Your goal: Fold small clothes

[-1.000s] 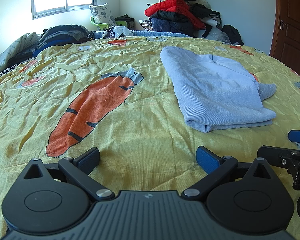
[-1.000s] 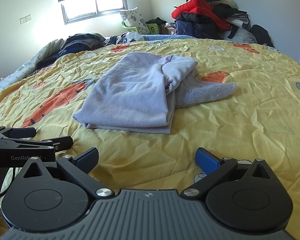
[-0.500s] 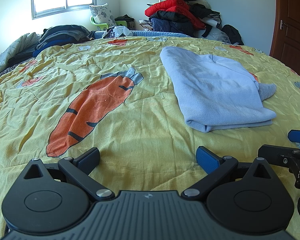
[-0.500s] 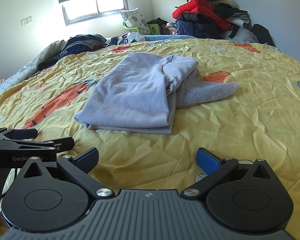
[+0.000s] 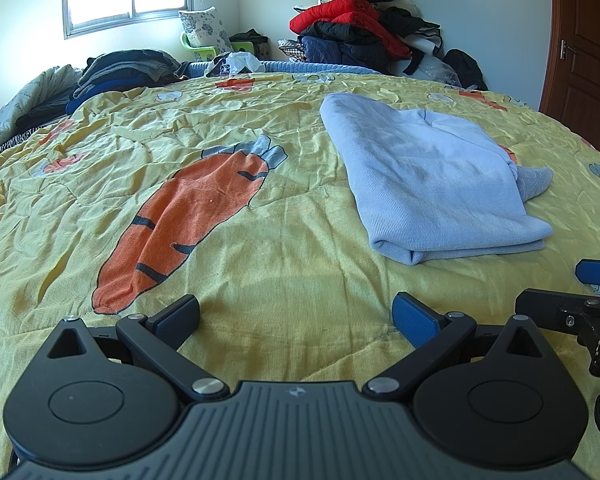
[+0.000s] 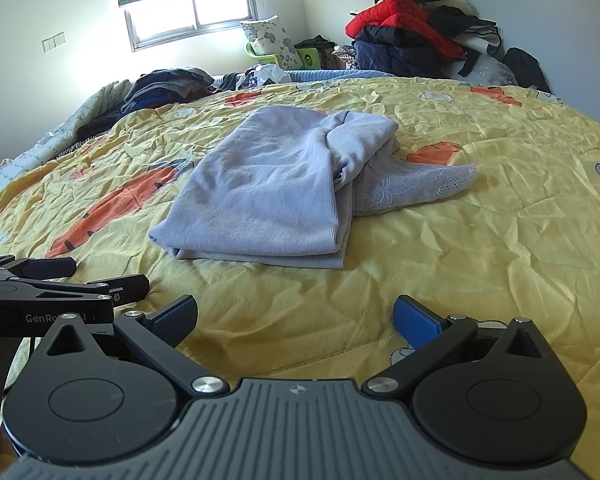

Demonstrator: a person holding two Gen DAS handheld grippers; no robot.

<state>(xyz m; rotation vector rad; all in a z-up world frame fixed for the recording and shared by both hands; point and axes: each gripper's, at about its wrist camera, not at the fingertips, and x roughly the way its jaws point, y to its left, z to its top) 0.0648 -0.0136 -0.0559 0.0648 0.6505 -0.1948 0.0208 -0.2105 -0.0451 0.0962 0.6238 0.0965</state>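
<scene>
Yellow quilt [image 5: 284, 240] — folded blue garment [image 5: 432, 184] (both grippers [image 5: 296, 314] [image 6: 296, 314] spread, empty).

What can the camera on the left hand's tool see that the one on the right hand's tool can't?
Only the left view shows the whole big carrot print and the brown door. Only the right view shows the lacy piece sticking out from under the folded light blue garment, plus the wall switches. Both show that garment, the yellow bedspread, the window, the pile of clothes, and open grippers.
</scene>
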